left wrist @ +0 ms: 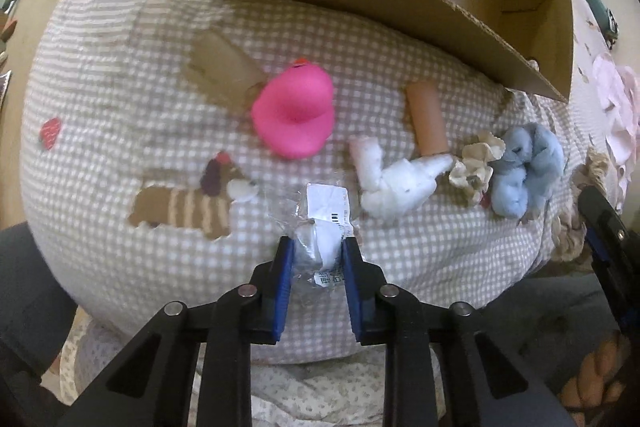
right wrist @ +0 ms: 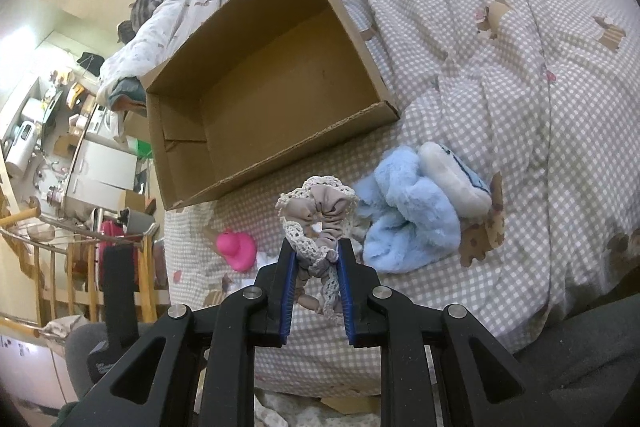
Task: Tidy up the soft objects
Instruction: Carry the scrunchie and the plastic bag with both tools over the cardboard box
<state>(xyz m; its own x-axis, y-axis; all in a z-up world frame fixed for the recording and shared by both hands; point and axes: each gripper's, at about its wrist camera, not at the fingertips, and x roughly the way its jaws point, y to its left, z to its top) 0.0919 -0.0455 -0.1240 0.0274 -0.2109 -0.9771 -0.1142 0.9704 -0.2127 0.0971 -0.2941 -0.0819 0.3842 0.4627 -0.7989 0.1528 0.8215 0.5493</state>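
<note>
While left gripper [left wrist: 318, 255] jaws pinch plastic packet [left wrist: 325, 223], right gripper [right wrist: 317, 259] jaws clamp lace scrunchie [right wrist: 318, 217].

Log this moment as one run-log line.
left gripper: shut on clear plastic-wrapped white packet | right gripper: shut on beige lace-trimmed scrunchie | brown cardboard box: empty

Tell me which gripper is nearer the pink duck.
Left. The left gripper, shut on a plastic packet, sits just below the pink duck. The right gripper holds a scrunchie farther right.
</note>
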